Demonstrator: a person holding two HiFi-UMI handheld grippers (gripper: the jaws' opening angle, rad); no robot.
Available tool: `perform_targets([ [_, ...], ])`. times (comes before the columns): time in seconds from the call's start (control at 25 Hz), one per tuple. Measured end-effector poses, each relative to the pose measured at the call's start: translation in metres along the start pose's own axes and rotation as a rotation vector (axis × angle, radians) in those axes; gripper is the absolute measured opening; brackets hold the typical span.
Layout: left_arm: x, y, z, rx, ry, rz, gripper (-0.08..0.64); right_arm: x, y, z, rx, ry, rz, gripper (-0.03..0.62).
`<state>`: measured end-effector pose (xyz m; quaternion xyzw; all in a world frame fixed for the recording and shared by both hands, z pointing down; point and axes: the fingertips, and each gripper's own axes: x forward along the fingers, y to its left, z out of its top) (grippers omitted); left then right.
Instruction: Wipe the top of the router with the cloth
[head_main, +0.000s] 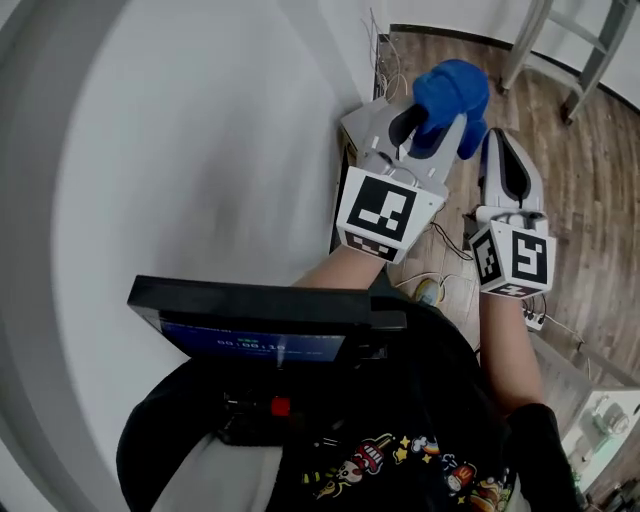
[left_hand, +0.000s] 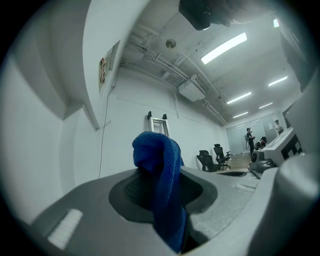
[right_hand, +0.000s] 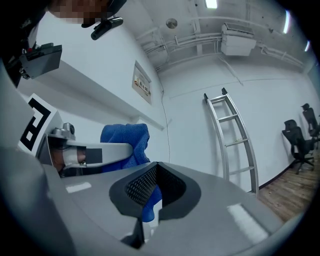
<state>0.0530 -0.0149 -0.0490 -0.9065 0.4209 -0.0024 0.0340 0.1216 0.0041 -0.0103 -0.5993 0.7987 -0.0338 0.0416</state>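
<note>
- While both tools are held up in front of the white wall (head_main: 200, 150), the left gripper (head_main: 437, 128) has its jaws clamped tight on the blue cloth (head_main: 452, 95).
- Left gripper view: cloth (left_hand: 160, 185) is pinched between the pads, a bunched lump sticks up past the tips and the rest hangs down thru the jaws.
- Right gripper (head_main: 497, 150) sits just right of the left one, approx. level with it and not touching the cloth.
- Right gripper view: jaws nearly together w/ only a thin slit, nothing gripped; the cloth (right_hand: 125, 142) shows beyond, far left.
- Wood floor (head_main: 600, 180) far right, w/ a ladder (right_hand: 232, 135) leaning on the wall.
- Dark screen (head_main: 250, 335) near, at the person's chest.
</note>
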Motion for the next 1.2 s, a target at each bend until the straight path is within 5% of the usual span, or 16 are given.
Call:
perform_targets([
  [0.2,-0.012,-0.029,0.031,0.038,-0.077,0.038,0.225,-0.019,-0.006,0.019,-0.046,-0.03,0.004,0.021],
  [0.48,-0.004,-0.017,0.012,0.03,-0.053,0.088,0.225,-0.006,-0.014,0.017,-0.094,-0.033,-0.044,0.02],
  [0.68,-0.013,-0.049,0.021,0.048,-0.04,0.126,0.225,-0.042,-0.024,0.034,-0.091,-0.063,-0.021,0.02],
  [1.2,0.008,-0.054,0.024,0.072,-0.007,0.124,0.225,-0.037,-0.048,0.04,-0.111,-0.037,-0.053,0.02],
])
